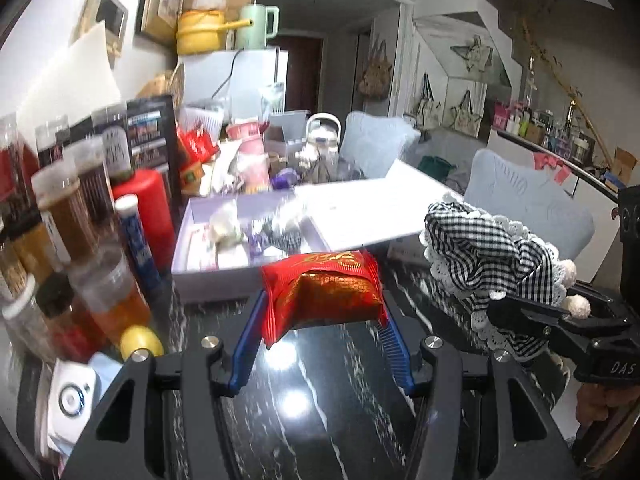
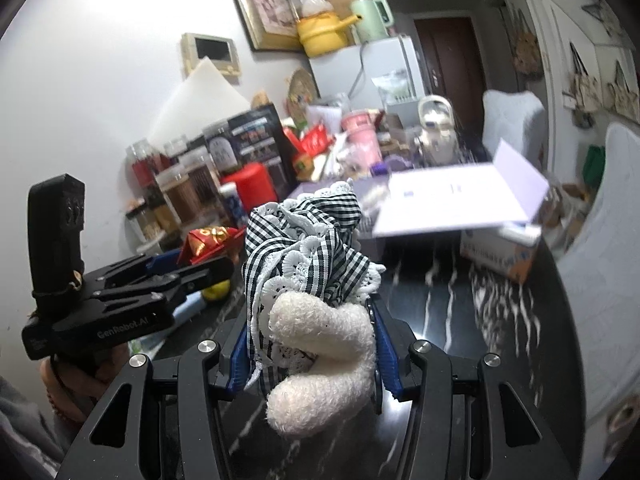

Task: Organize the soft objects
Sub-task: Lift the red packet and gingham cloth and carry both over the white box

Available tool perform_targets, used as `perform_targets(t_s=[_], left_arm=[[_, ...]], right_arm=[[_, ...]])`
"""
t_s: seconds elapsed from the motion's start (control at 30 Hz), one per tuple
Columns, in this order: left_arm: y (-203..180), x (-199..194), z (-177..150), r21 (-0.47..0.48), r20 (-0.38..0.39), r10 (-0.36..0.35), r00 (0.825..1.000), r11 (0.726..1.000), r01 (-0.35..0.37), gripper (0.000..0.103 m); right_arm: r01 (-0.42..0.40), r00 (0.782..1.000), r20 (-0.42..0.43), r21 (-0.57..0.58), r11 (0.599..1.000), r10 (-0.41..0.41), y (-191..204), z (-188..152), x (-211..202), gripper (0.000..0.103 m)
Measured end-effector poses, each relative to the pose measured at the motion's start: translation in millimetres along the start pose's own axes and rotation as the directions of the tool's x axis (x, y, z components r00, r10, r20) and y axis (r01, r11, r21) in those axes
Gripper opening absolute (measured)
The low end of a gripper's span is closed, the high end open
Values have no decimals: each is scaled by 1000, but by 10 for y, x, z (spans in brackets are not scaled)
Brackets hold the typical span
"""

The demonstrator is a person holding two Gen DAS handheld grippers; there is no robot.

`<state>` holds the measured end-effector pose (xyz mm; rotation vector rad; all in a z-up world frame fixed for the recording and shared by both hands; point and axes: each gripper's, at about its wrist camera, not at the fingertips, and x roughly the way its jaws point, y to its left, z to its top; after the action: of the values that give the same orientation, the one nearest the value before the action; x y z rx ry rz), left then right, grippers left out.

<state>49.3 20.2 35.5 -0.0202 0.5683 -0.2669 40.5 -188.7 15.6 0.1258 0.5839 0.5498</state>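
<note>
— Two grippers, both loaded: the left gripper (image 1: 324, 308) pinches a red-and-gold pouch (image 1: 326, 292), the right gripper (image 2: 308, 344) clamps a gingham plush toy (image 2: 308, 272) above the black marble table (image 1: 320, 412).

— What's around?

— An open white box (image 1: 208, 276) just beyond the pouch, jars (image 1: 60, 216) crowding the left. The left tool reads "GenRobot.AI".

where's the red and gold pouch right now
The red and gold fabric pouch is clamped in the left gripper, above the black marble table, just before the open white box.
</note>
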Motion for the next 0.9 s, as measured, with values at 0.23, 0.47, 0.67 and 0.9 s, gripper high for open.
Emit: perform_targets(t_s=[0.23,0.47,0.67,0.9], left_arm=[[77,3,421,13,93,15,996,1000,-16,55],[244,140,800,2,158,45,986,999,-45,55],[394,354,1051,-2,175,66,982,998,-67,55],[535,622,1300,3,186,97,978,995,-99,55]], right_arm=[[-31,998,61,-48,998,33,28,464,-4,51],[-52,992,110,-85,995,62,52,895,92,51],[-77,989,117,-105,992,89,46,1207,352,51],[-95,987,119,-101,990,107,-67,1520,750,52]])
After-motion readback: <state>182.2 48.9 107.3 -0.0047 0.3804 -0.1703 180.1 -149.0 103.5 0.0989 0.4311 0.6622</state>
